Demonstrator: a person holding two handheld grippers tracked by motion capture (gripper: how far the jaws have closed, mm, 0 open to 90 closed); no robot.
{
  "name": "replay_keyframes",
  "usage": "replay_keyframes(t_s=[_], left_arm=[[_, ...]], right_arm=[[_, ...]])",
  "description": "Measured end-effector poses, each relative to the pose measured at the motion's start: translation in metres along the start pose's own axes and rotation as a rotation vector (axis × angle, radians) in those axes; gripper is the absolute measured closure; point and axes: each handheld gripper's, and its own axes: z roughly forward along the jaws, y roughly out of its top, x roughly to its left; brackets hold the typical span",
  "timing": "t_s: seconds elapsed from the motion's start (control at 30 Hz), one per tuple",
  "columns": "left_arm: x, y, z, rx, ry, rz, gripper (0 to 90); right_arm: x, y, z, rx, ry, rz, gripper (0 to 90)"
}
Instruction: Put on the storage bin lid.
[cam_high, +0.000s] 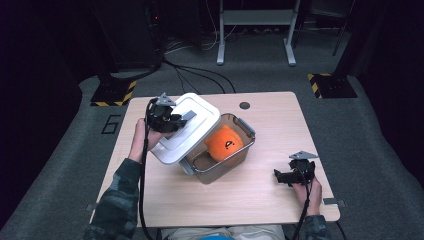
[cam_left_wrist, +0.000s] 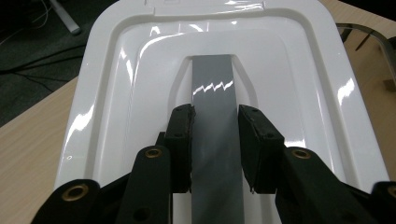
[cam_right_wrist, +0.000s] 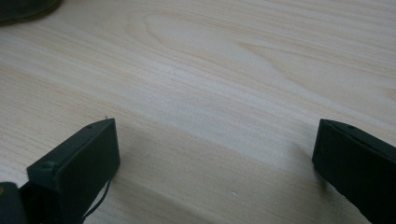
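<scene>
High view: left gripper (cam_high: 176, 120) clamped on the grey handle strip (cam_high: 189, 115) of a white lid (cam_high: 186, 128). Lid held tilted, its near-left edge low toward the table (cam_high: 150, 200), its far-right part raised over the left rim of a clear brown container (cam_high: 239, 150). Container uncovered on its right portion, with an orange plush toy (cam_high: 223, 143) lying inside, just right of the lid's edge. Right gripper (cam_high: 286, 177) resting low at the table's near-right area, well apart from the container and lid, nothing between its jaws.

Left gripper view: both black pads pressed against the sides of the grey handle strip (cam_left_wrist: 215, 135), strip running straight up between them along the middle of the glossy white lid (cam_left_wrist: 116, 93). Container rim (cam_left_wrist: 373, 39) visible at the upper right, beyond the lid's edge.

Right gripper view: jaws spread wide, bare wooden table (cam_right_wrist: 210, 84) between them, no object in the gap.
</scene>
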Motion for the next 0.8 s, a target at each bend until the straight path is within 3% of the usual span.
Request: replay_keyframes(t_s=[0.8], left_arm=[[-0.045, 0.04, 0.038, 0.036, -0.102, 0.107, 66.5]], right_arm=[[0.0, 0.0, 0.0, -0.005, -0.001, 0.001, 0.1]])
